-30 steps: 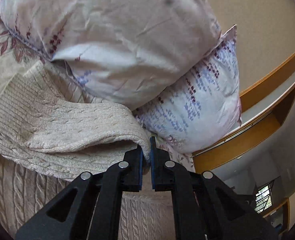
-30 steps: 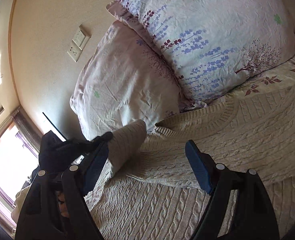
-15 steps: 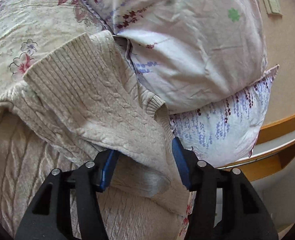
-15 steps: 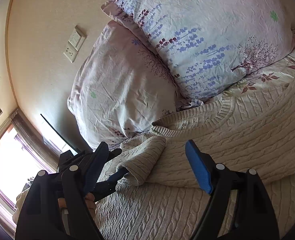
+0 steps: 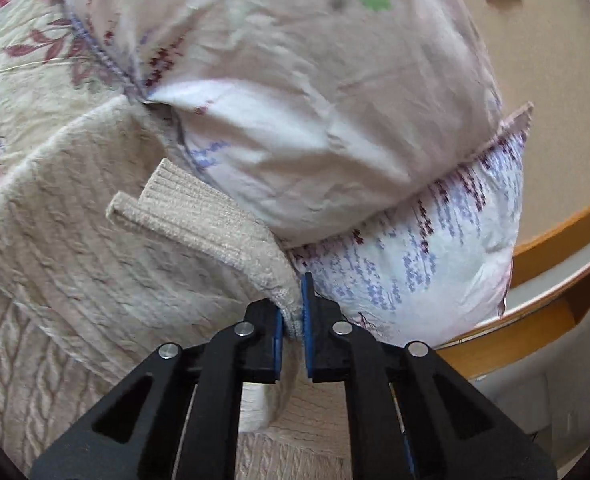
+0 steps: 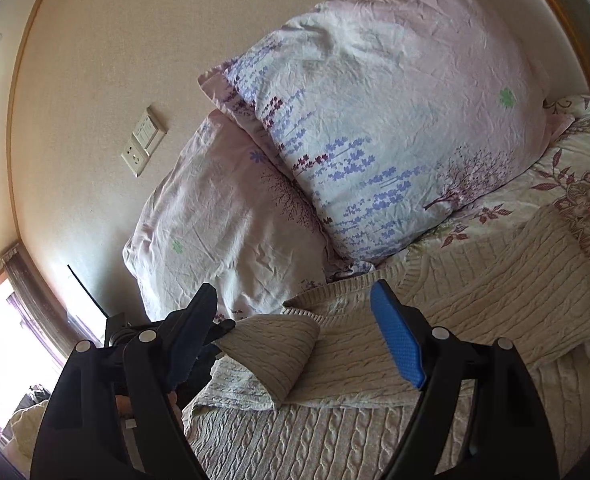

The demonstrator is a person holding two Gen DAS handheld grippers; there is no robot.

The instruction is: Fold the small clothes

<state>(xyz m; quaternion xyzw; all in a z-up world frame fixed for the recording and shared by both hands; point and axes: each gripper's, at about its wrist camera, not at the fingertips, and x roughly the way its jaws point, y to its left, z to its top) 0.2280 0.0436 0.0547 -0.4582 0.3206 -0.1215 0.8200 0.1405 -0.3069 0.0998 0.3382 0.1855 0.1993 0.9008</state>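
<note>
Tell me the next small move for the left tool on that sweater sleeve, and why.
Probably carry the sleeve further inward over the chest and lay it flat. The left tool is shut on the ribbed cuff end of the cream cable-knit sweater, whose sleeve sits humped and doubled near the collar. The right tool hangs open above it, gripping nothing.

Two floral pillows (image 6: 375, 120) lean on the wall beside a switch plate (image 6: 143, 146), above a flowered bedspread (image 6: 567, 184).

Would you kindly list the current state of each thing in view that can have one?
Left claw: shut on the sleeve.
Right claw: open, holding nothing.
Cream cable-knit sweater: spread flat on the bed, partly folded.
Sweater's sleeve: lifted, folded over the body.
Two floral pillows: stacked against the wall.
</note>
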